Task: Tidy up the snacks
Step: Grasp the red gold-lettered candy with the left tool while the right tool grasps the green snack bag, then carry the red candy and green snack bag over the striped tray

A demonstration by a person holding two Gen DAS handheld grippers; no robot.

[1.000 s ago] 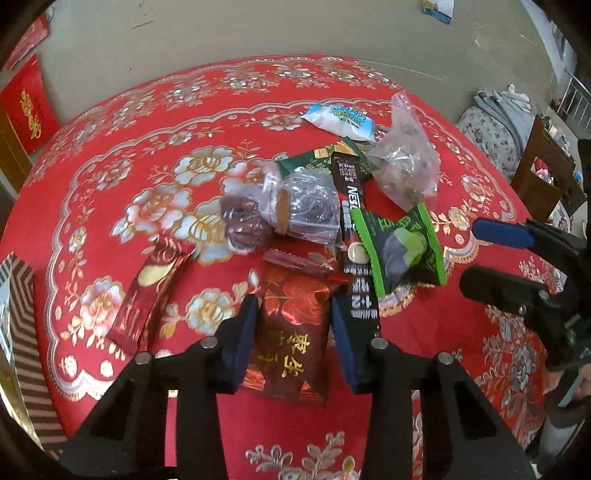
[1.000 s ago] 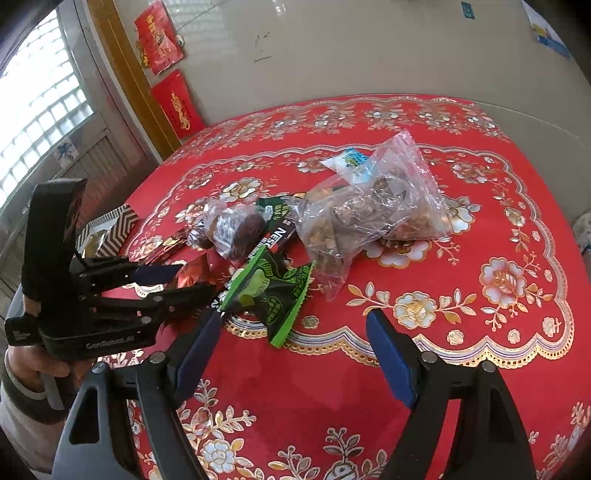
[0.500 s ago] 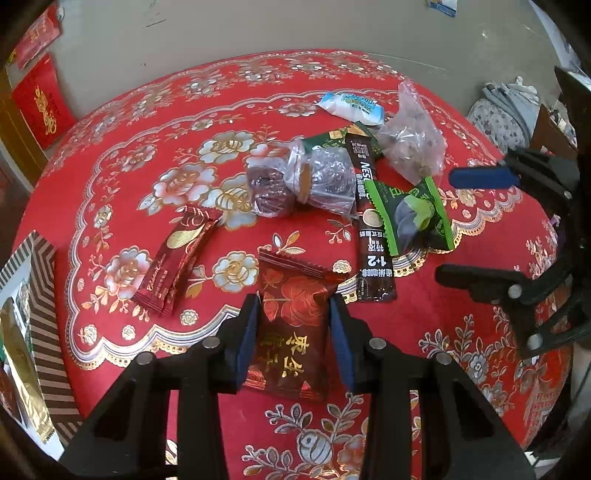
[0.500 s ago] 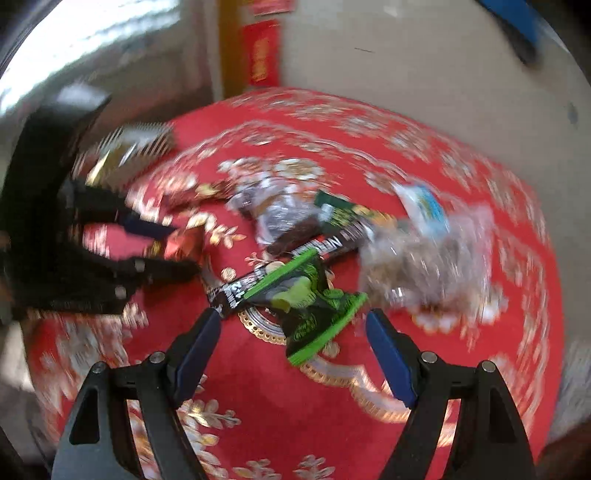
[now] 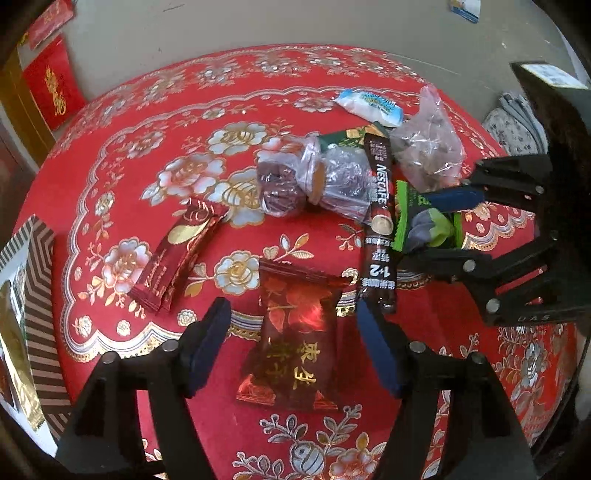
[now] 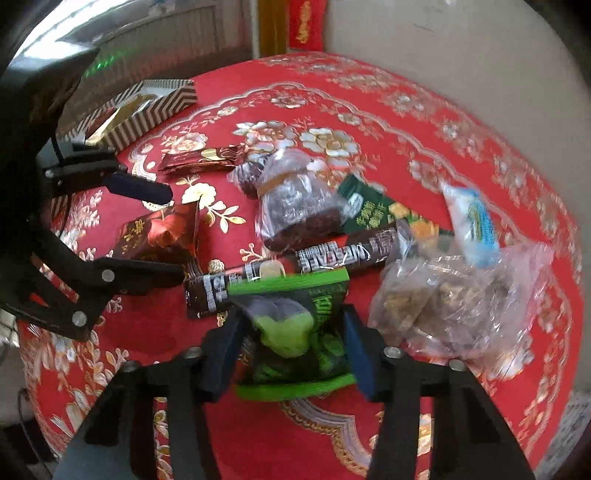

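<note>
At my twelve o'clock the red packet (image 5: 295, 339) looks like glossy foil, creased and catching light. The green packet (image 6: 295, 332) is shiny plastic film, and the clear bag (image 6: 461, 306) at two o'clock is thin crinkled plastic. The tablecloth (image 5: 147, 110) under them looks like smooth, slightly sheeny cloth.

Round table in red floral cloth (image 5: 155, 122), beige floor (image 5: 258, 26), bright window (image 6: 55, 26)

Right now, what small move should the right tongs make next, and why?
Probably close the right tongs: they are open, their pads straddle the green snack packet, and nothing is gripped yet. The left tongs likewise stand open around the red packet.
</note>
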